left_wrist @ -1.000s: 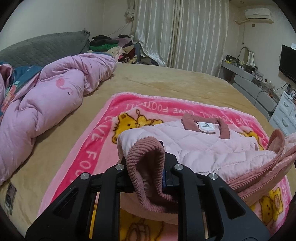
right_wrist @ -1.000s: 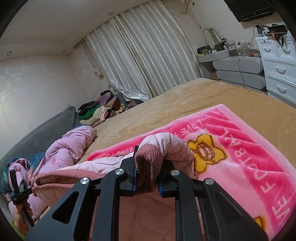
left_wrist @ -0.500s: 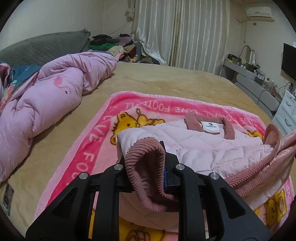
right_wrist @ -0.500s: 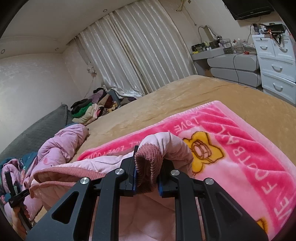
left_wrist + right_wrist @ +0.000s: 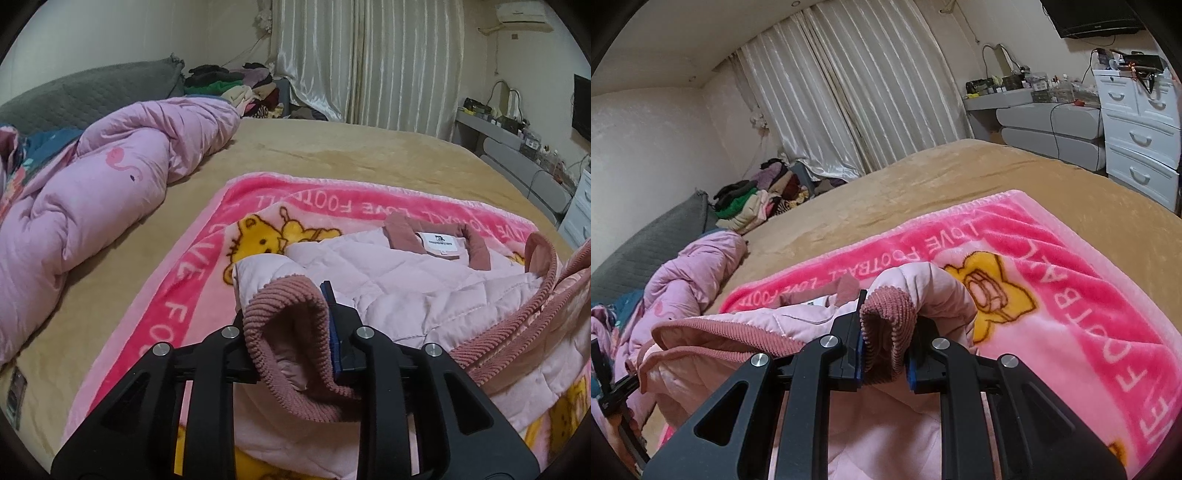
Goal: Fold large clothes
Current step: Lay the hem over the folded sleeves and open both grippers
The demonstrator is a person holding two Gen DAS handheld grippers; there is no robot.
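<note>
While the left gripper (image 5: 291,332) is opening around the jacket (image 5: 406,291) hem, the right gripper (image 5: 884,343) should keep pinching its corner until it lies flat.

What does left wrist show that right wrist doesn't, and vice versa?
Left wrist only: the jacket's collar label, an air conditioner high on the wall, and the left gripper, its jaws opening with a ribbed cuff between them.

Right wrist only: white drawers and the right gripper shut on the other cuff.

Both: the pink jacket on the pink blanket, the tan bed, the rumpled duvet, the clothes pile and the curtains.
</note>
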